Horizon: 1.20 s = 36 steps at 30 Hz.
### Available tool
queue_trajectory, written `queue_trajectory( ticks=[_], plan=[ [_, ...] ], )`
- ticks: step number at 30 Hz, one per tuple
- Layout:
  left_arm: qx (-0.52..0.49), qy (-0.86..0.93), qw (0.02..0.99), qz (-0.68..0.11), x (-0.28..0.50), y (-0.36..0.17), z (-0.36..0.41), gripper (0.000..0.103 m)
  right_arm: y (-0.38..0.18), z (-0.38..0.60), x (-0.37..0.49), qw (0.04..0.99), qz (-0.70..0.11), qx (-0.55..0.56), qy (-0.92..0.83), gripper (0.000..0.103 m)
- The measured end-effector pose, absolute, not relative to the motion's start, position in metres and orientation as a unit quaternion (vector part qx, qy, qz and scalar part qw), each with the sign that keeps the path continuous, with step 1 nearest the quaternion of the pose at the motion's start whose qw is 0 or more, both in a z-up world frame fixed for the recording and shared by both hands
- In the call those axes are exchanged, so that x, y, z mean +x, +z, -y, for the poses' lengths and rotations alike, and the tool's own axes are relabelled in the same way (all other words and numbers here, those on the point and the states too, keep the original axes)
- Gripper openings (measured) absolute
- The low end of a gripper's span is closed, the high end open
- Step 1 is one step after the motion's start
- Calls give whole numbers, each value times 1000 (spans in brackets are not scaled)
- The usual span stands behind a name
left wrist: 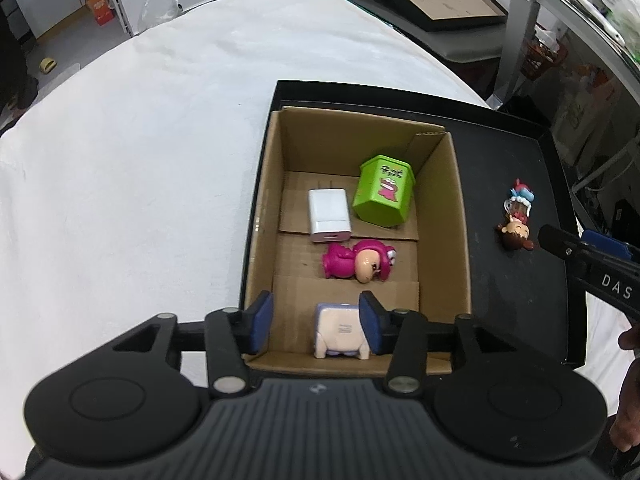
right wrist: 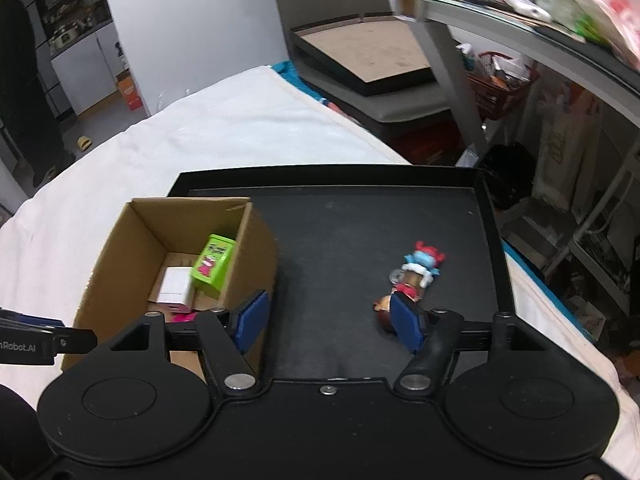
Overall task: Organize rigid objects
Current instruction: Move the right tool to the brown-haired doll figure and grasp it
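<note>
Lining up my right hand-held gripper (right wrist: 330, 322), jaws spread, on the last figurine (right wrist: 414, 276) lying on the black tray (right wrist: 490, 216); left hand-held gripper (left wrist: 316, 322) spread over the box (left wrist: 460, 216). I'd centre first, then pinch mid-body.

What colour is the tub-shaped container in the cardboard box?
Lime green container with a pink cartoon character printed on its side; clearest in the left wrist view.
</note>
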<state>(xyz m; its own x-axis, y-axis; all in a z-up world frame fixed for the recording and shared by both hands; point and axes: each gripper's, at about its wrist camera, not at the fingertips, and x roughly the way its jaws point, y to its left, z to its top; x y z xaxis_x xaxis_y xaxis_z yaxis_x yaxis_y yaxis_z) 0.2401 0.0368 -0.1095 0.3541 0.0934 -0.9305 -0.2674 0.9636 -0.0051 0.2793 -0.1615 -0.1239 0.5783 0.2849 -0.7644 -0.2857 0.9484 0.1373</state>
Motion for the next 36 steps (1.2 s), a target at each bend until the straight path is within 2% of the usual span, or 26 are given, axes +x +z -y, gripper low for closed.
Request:
queue_trajectory(
  ticks=[8,29,36],
  plan=[
    [-57,117,816,-563,245,-110,-15,51,-133,191,282,889,-430,21,156,67],
    [-42,111,802,-586,274,-129,32,52,-185,265,302,879,-454,82,121,68],
    [-22,109,806,-581,290,-128,49,52,-198,260,313,872,-455,105,148,68]
  ],
)
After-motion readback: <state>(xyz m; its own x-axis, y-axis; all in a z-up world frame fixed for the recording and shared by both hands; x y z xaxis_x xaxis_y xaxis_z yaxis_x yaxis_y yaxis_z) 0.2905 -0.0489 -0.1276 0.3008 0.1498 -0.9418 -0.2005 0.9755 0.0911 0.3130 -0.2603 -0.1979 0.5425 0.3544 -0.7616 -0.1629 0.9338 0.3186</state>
